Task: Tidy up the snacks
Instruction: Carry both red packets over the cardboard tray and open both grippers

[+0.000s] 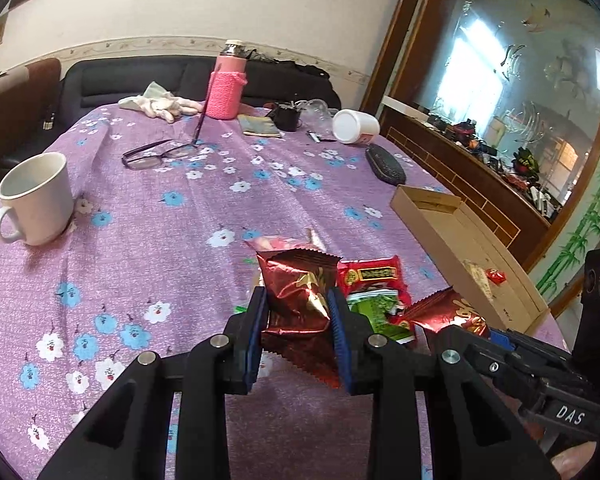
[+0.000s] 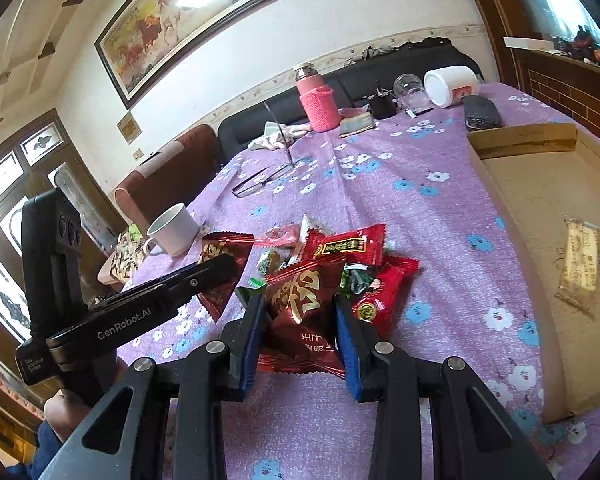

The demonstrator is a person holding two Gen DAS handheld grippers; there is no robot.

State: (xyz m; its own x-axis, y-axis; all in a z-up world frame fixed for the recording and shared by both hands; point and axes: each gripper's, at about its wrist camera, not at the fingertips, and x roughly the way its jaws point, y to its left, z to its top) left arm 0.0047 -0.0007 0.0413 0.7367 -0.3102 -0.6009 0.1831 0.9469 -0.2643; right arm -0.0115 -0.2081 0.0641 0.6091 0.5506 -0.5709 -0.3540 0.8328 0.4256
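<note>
A pile of snack packets [image 1: 374, 292] lies on the purple flowered tablecloth [image 1: 148, 208]; it also shows in the right wrist view [image 2: 352, 248]. My left gripper [image 1: 298, 300] is shut on a dark red foil packet [image 1: 296, 292] at the pile's left side. My right gripper [image 2: 300, 304] is shut on another dark red foil packet [image 2: 304, 308] at the pile's near edge. A shallow cardboard box [image 1: 460, 240] stands to the right and holds a beige packet [image 2: 578, 260] and a small red one [image 1: 496, 276]. The left gripper's body [image 2: 140, 304] shows at the left of the right wrist view.
A white mug [image 1: 36, 200] stands at the left. Glasses [image 1: 160, 154], a pink bottle [image 1: 226, 88], a cloth [image 1: 160, 102], a tipped white cup [image 1: 354, 126] and a dark case [image 1: 384, 164] lie farther back. A sofa [image 1: 140, 76] is behind the table.
</note>
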